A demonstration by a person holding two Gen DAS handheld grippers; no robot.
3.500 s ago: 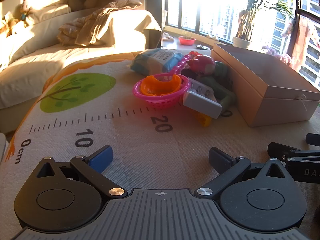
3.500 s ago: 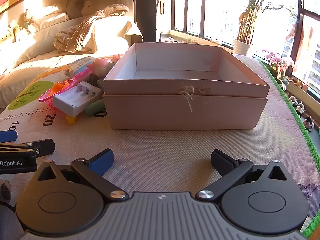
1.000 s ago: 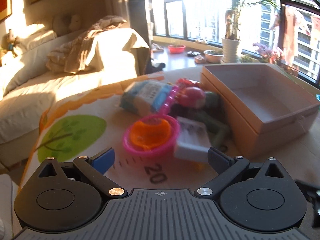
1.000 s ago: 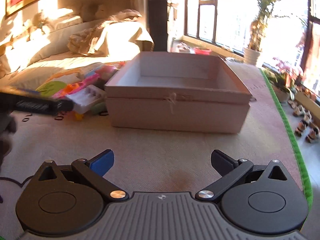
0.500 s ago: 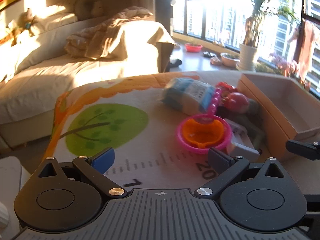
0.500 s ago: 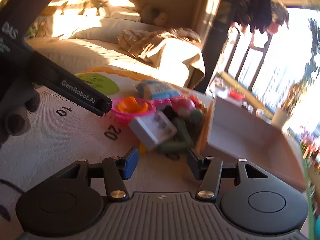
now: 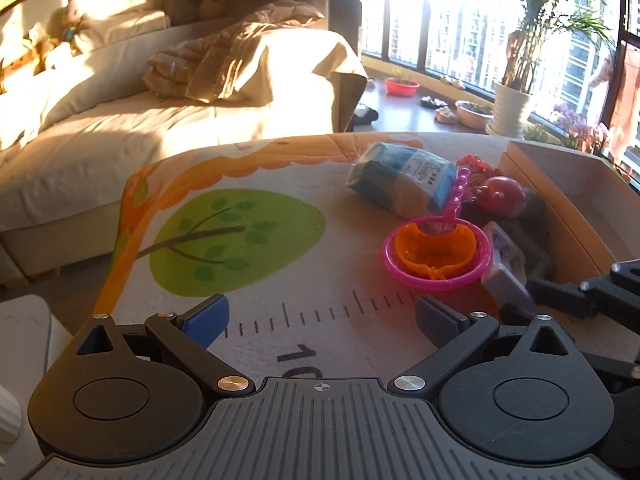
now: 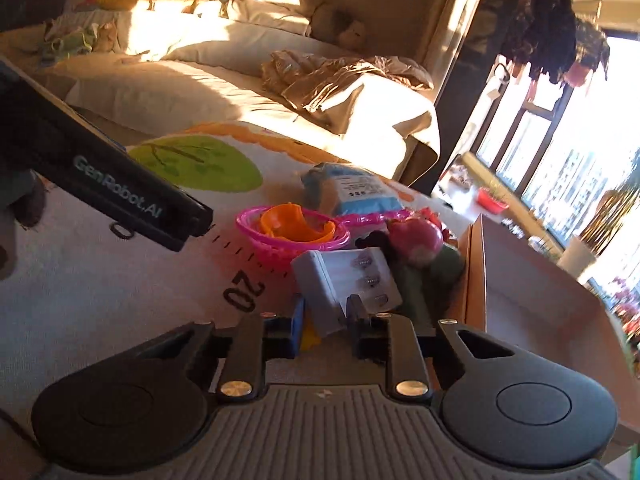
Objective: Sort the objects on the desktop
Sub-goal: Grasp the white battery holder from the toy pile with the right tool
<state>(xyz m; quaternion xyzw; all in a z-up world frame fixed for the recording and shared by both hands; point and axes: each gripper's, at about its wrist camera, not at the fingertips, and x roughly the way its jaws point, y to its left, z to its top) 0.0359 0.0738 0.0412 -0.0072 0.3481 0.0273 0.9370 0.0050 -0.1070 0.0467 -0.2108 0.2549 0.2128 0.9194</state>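
Right gripper (image 8: 323,322): jaws narrow and closing, with the near corner of the white battery charger (image 8: 346,280) between them. The blue pad sits at the charger's left edge and the dark pad at its right; whether both pads already press on it cannot be told. The charger lies tilted, its slots facing up, resting against the pile behind it.

Left gripper (image 7: 320,318): jaws wide apart, nothing between them, only the printed mat (image 7: 280,248) with its ruler marks below.

Pile on the mat, from the right wrist view: a pink sieve (image 8: 292,236) with an orange cup (image 8: 298,222) inside it lies just left of the charger. A blue packet (image 8: 352,192) sits behind the sieve. A red ball-like toy (image 8: 416,238) and a dark green item (image 8: 432,276) lie to the charger's right, against the open cardboard box (image 8: 532,304). A small yellow piece (image 8: 310,338) shows under the charger, near the blue pad.

The box stands just right of the pile, its interior bare where visible. Beyond the mat: a bed (image 7: 120,148) with a crumpled blanket.
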